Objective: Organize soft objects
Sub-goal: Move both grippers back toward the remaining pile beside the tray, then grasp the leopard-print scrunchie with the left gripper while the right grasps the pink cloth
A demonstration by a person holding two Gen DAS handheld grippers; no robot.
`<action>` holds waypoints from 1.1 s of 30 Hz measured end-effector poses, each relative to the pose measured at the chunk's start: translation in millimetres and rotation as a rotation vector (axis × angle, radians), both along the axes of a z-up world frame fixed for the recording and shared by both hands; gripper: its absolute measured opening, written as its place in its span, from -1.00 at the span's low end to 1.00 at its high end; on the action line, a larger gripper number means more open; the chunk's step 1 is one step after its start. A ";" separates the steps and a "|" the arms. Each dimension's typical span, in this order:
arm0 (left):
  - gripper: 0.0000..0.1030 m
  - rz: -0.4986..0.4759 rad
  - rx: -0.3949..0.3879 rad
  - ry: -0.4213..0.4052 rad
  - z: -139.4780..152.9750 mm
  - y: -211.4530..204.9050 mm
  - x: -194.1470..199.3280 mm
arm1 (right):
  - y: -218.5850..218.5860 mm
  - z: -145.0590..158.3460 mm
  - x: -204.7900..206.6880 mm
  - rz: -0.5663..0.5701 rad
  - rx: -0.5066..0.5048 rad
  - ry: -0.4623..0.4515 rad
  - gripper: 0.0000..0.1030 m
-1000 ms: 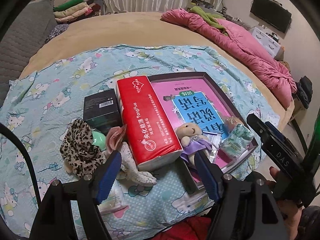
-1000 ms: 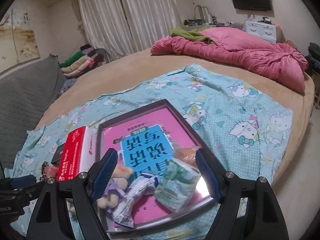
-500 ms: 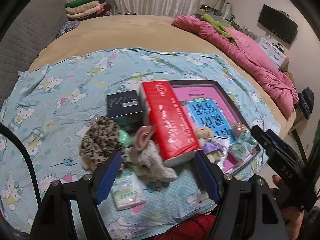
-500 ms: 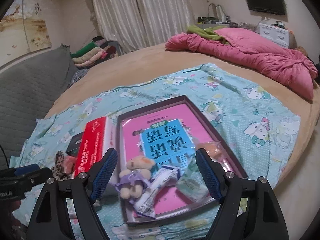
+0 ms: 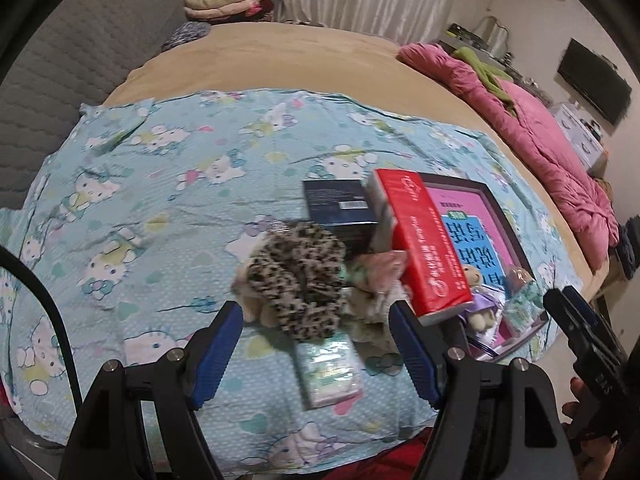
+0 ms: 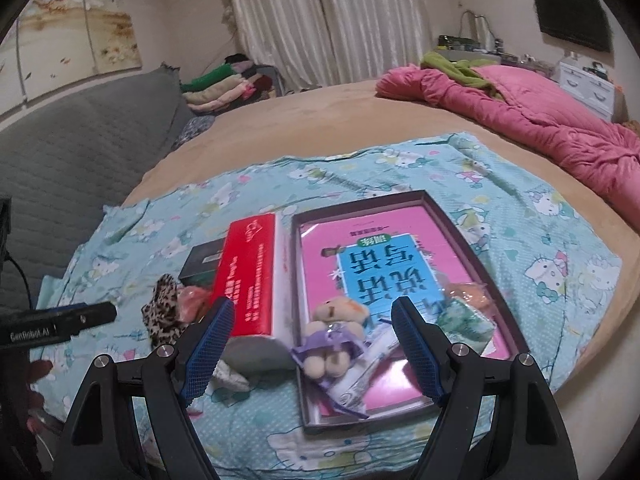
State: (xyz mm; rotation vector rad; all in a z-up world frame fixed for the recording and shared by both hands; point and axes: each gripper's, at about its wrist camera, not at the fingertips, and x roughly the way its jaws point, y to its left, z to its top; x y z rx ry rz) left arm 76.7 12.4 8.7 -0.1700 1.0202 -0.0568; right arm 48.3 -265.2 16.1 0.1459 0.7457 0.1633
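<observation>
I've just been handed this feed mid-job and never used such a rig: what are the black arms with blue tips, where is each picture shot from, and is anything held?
No robot here: a person holds a two-finger claw in each hand, with a fisheye camera looking along the fingers. One picture looks along the left claw, the other along the right claw; the blue tips are its pads. Both claws are open and hold nothing. On the cartoon-print sheet lie a leopard-print scrunchie, a small tissue pack, a red tissue box and a dark box. The tray holds a pink book and a small teddy bear.
</observation>
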 end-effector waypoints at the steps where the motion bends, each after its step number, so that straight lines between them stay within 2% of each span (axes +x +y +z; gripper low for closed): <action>1: 0.45 0.007 -0.003 -0.001 0.0 3.9 -0.7 | 2.4 -0.1 -0.5 0.006 -0.006 0.001 0.58; 16: 0.45 0.078 -0.044 0.013 -19.0 54.1 -5.2 | 46.8 -1.6 -3.5 0.108 -0.099 -0.005 0.58; 23: 0.46 0.026 -0.065 0.052 -43.4 45.7 3.9 | 70.4 -16.0 1.4 0.176 -0.156 0.019 0.58; 33: 0.46 -0.020 -0.141 0.094 -68.9 23.7 53.7 | 102.7 -33.8 24.6 0.281 -0.245 0.033 0.59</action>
